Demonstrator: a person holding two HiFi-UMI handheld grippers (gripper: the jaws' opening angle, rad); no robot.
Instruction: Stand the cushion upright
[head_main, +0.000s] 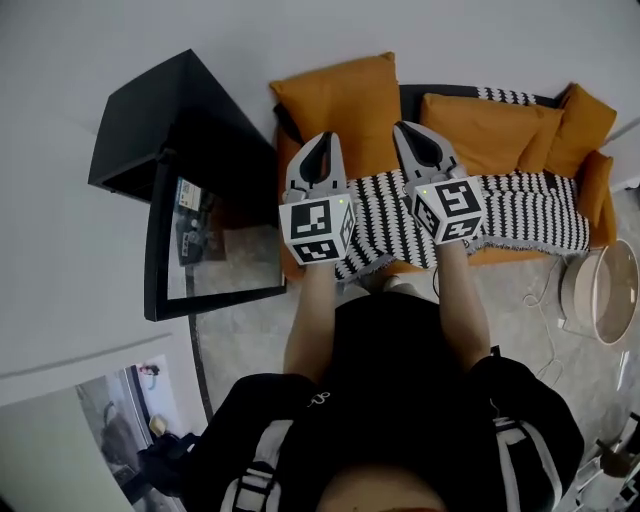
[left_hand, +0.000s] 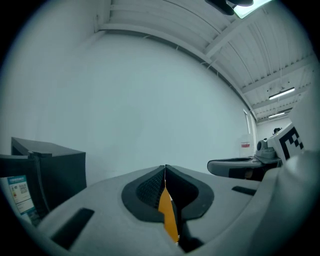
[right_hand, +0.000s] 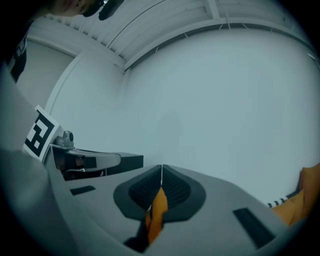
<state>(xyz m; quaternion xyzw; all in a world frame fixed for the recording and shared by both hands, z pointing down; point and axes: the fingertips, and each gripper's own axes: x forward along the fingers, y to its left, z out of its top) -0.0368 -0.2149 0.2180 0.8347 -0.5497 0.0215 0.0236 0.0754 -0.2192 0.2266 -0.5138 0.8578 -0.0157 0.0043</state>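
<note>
An orange cushion (head_main: 345, 95) rests at the left end of the sofa, its far edge against the white wall. Both grippers point level at the wall, side by side. My left gripper (head_main: 322, 138) lies over the cushion's near part. My right gripper (head_main: 404, 128) is at the cushion's right edge. In the left gripper view the jaws (left_hand: 165, 167) meet at the tips with a strip of orange fabric (left_hand: 167, 212) caught between them. In the right gripper view the jaws (right_hand: 161, 167) are likewise shut with a fold of orange fabric (right_hand: 157, 210) pinched in them.
A black-and-white striped blanket (head_main: 520, 205) covers the sofa seat, with two more orange cushions (head_main: 490, 130) (head_main: 580, 125) at the back right. A black cabinet (head_main: 160, 130) and a glass-topped table (head_main: 215, 240) stand left of the sofa. A round white tub (head_main: 605, 290) is on the floor at right.
</note>
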